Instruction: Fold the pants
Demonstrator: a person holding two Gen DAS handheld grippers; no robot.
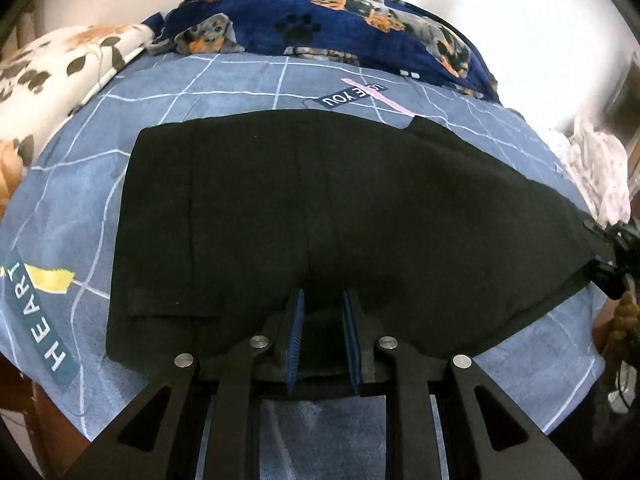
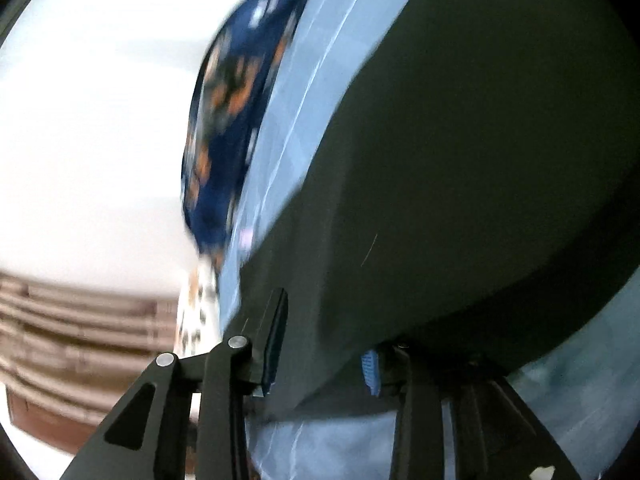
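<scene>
Blue checked bedsheet [image 1: 224, 92] with printed word patches covers the bed, the largest surface in view. Navy dog-print blanket [image 1: 320, 20] lies bunched along its far edge, with a cream leaf-print cloth [image 1: 60, 64] at the far left corner and a pale crumpled cloth [image 1: 596, 168] at the right edge.

Black pants [image 1: 320, 208] lie spread flat on the sheet, near the front edge of the bed, folded into a broad panel that tapers toward the right.

Left claw [image 1: 322, 300] sits at the near hem of the pants. A fold of black fabric stands between its blue pads [image 1: 296, 332], gathered up between them; the claw is clenched on the pants.

Right claw [image 2: 320, 344], seen in a blurred view, has the pants edge [image 2: 460, 160] draped between its jaws. One pad [image 2: 370, 372] is partly covered by fabric. Jaws stand apart; whether they press the cloth, I cannot tell.
</scene>
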